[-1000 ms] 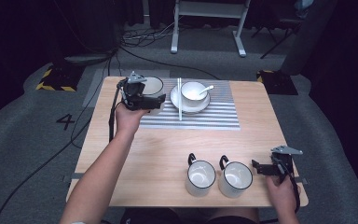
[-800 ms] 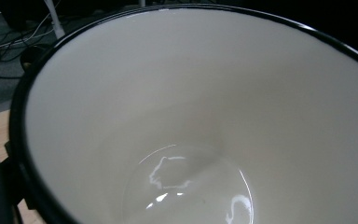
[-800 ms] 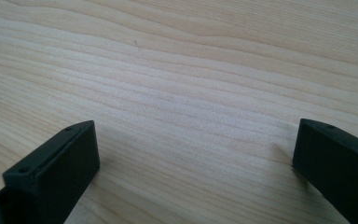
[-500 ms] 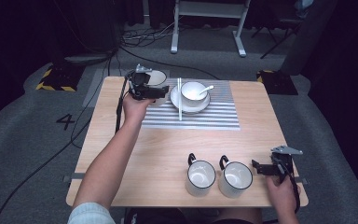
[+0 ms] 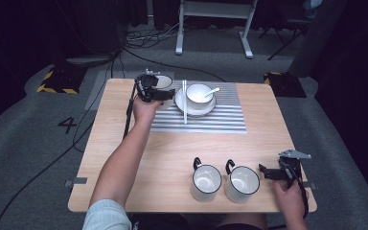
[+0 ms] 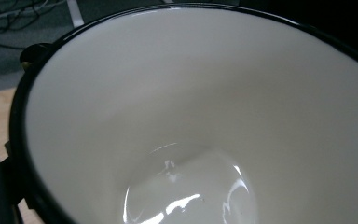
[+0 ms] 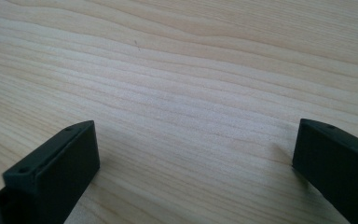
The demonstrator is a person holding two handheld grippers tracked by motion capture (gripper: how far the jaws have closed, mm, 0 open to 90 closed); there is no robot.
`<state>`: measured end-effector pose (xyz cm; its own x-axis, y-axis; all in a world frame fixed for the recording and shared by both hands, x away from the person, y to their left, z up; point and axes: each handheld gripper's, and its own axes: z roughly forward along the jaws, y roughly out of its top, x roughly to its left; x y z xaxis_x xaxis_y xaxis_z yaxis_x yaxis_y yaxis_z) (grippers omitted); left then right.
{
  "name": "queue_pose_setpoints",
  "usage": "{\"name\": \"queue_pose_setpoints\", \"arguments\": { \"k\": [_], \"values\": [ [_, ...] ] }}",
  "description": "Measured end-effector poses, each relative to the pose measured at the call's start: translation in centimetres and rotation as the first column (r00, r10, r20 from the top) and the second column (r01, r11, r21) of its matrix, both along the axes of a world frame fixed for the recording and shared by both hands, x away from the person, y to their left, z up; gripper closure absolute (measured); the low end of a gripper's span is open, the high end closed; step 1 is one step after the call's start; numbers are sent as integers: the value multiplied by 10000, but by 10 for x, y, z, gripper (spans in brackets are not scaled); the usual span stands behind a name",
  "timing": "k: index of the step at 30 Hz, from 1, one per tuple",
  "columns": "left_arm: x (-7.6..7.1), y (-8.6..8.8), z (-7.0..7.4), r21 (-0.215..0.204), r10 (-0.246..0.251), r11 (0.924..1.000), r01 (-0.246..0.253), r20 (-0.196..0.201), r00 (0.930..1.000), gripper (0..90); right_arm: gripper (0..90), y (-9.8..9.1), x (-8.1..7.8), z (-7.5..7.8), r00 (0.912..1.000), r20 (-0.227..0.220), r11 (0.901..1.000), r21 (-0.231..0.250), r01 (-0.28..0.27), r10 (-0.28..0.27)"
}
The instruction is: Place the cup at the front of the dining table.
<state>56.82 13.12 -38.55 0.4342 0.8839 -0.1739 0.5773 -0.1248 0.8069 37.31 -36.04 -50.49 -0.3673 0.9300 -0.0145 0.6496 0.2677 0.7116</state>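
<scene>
1. While your left gripper (image 5: 159,92) sits at the far left corner of the table (image 5: 124,143), it is against a white mug (image 5: 163,81) with a black rim; the left gripper view looks straight into its bare inside (image 6: 205,121). Whether the jaws are clamped on it, I cannot tell.
2. Your right gripper (image 5: 268,172) rests at the near right edge, jaws wide apart over bare wood (image 7: 191,93).
3. Two matching mugs (image 5: 206,181) (image 5: 242,182) stand just left of it.
4. Beside the held-side mug: striped mat (image 5: 220,117), plate (image 5: 182,99), bowl (image 5: 199,93) with spoon (image 5: 212,90), chopsticks (image 5: 184,103).

Left arm stretched far forward, left hand-held gripper (image 5: 167,94) level, right hand-held gripper (image 5: 263,171) jaws wide apart
</scene>
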Motion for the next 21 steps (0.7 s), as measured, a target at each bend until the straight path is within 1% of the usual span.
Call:
{"name": "queue_pose_setpoints", "arguments": {
  "k": [2, 3, 4, 5, 6, 8, 9, 11, 12, 13, 14, 15, 16, 17, 18, 19, 21],
  "values": [
    [3, 2, -6, -83, 66, 9999, -67, -163, 9998, 35, 7, 0, 0, 0, 10000, 0, 10000, -6, -1, 1],
    [5, 3, -12, 31, 121, 9999, -120, -273, 9996, 35, 7, 0, 0, 0, 10000, 2, 10000, -8, -3, 3],
    [5, 3, -12, 31, 121, 9999, -120, -273, 9996, 34, 7, 0, 0, 0, 10000, 2, 10000, -8, -3, 3],
    [7, 4, -14, 142, 178, 9997, -174, -282, 9994, 34, 7, 0, 0, 0, 10000, 2, 10000, -6, -2, 2],
    [7, 4, -17, 90, 133, 9999, -130, -399, 9991, 35, 7, 0, 0, 0, 10000, 7, 10000, -8, -7, 7],
    [9, 5, -21, 296, 170, 9994, -158, -410, 9990, 35, 7, 0, 0, 0, 10000, 6, 10000, -10, -6, 6],
    [10, 5, -25, 285, 157, 9995, -145, -412, 9990, 35, 7, 0, 0, 0, 10000, 5, 10000, -7, -5, 5],
    [11, 5, -27, 266, 145, 9996, -133, -460, 9988, 34, 7, 0, 0, 0, 10000, 11, 10000, -17, -11, 11],
    [12, 5, -29, 290, 160, 9995, -144, -548, 9984, 34, 7, 0, 0, 0, 10000, 11, 10000, -17, -11, 11],
    [12, 4, -31, 354, 186, 9992, -166, -582, 9981, 34, 8, 0, 0, 0, 10000, 23, 10000, -12, -30, 30],
    [12, 4, -33, 529, 215, 9984, -184, -594, 9980, 35, 8, 0, 0, 0, 10000, 33, 10000, -23, -17, 17],
    [13, 4, -38, 642, 188, 9978, -140, -740, 9971, 34, 8, 0, 0, 0, 10000, 27, 10000, -17, -14, 14],
    [13, 4, -38, 642, 188, 9978, -140, -740, 9971, 34, 8, 0, 0, 0, 10000, 30, 10000, -14, -17, 17],
    [13, 4, -41, 605, 149, 9981, -98, -836, 9964, 34, 8, 0, 0, 0, 10000, 26, 10000, -15, -27, 27],
    [14, 5, -45, 644, 201, 9978, -143, -909, 9957, 34, 8, 0, 0, 0, 10000, 29, 10000, -19, -19, 19],
    [14, 5, -45, 644, 201, 9978, -143, -909, 9957, 34, 8, 0, 0, 0, 10000, 26, 10000, -9, -26, 26],
    [13, 6, -49, 574, 294, 9981, -239, -976, 9948, 34, 8, 0, 0, 0, 10000, 30, 10000, -20, -20, 20]
  ]
}}
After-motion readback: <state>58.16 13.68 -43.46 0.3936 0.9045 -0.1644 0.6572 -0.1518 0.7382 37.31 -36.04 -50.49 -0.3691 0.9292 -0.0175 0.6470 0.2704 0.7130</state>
